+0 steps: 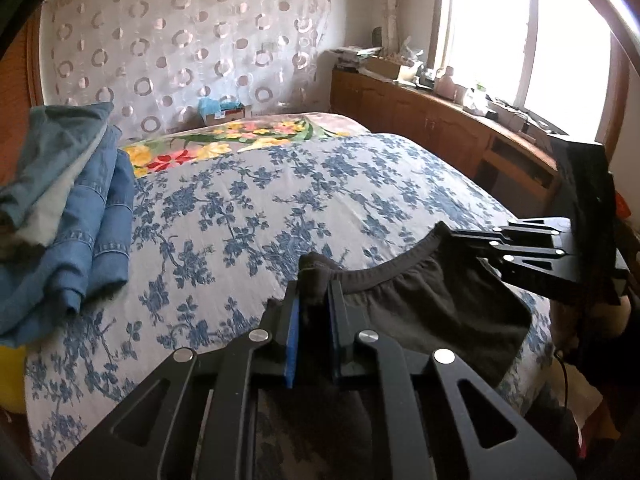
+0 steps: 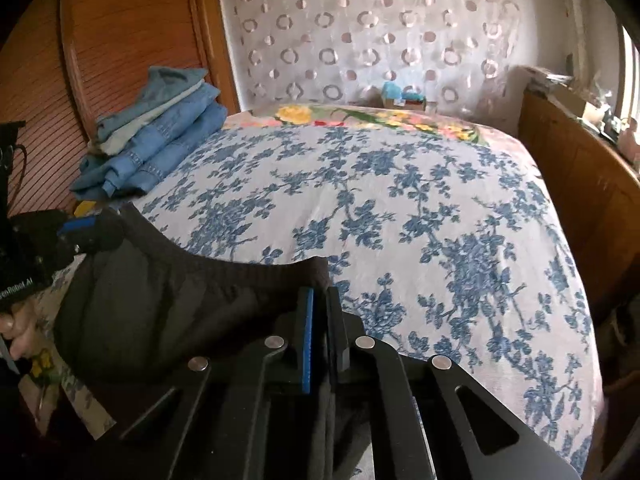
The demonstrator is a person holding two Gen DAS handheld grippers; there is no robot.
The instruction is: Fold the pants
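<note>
Two grippers clamped on black pants (image 1: 440, 300) waistband at near bed (image 1: 280, 200) edge | left gripper (image 1: 314, 280) pinched on bunched left corner | right gripper (image 2: 320, 296) pressed on right corner | risk: thin bite may be slipped under pull, waistband dropped skewed | writing: partial "Robot AI" read on left gripper body

A bed (image 2: 400, 208) under a blue-flowered cover is filling the room. A circle-patterned curtain (image 1: 180, 40) is hanging behind it, daylight is streaming through a window (image 1: 520, 28), and a cluttered wooden cabinet (image 1: 420, 120) is running beneath the sill.
</note>
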